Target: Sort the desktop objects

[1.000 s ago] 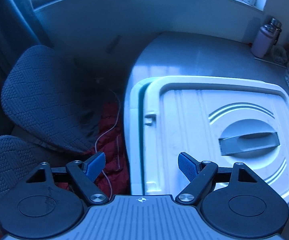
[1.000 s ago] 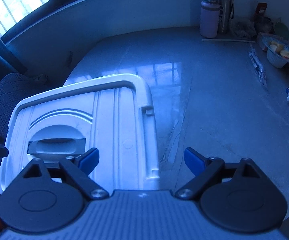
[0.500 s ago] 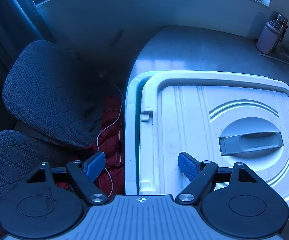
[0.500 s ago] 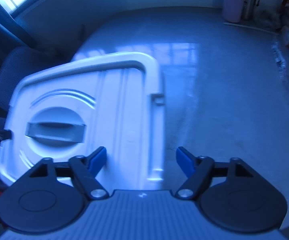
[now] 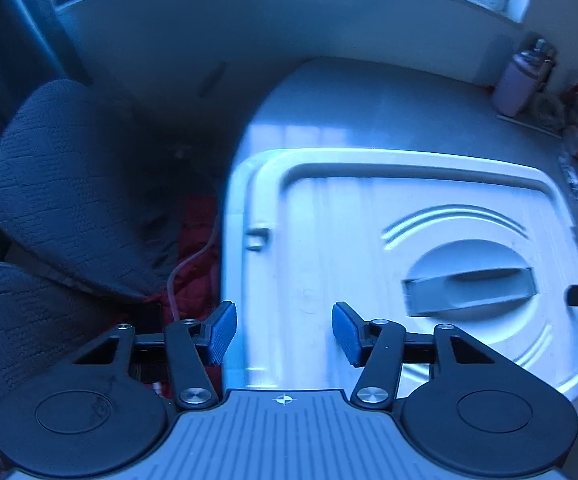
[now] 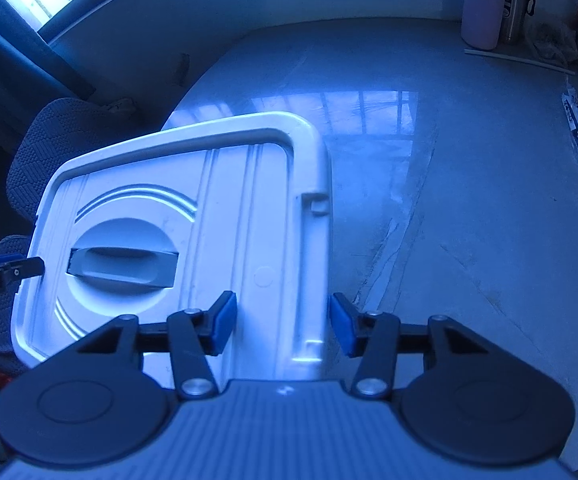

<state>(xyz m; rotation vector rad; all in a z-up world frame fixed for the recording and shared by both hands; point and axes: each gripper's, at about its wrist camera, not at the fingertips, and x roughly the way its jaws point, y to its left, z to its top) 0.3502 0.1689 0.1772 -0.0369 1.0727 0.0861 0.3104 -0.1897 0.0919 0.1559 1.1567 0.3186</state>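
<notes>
Pale stone surface [image 6: 469,184] seen under window light. White lidded bin [image 6: 229,216] set at surface's near-left corner, lid shut, grey handle [image 6: 123,266] recessed in lid; contents hidden. Pink bottle [image 6: 482,8] and steel flask [image 6: 518,0] stood far beyond bin. Left gripper [image 5: 284,333] spread, held over bin's left edge, nothing pinched. Right gripper [image 6: 283,328] spread, straddling bin's right rim. Chair [image 5: 69,184] left of bin.

Black hand-held gripper [image 5: 284,330], blue pads [image 5: 221,330]
</notes>
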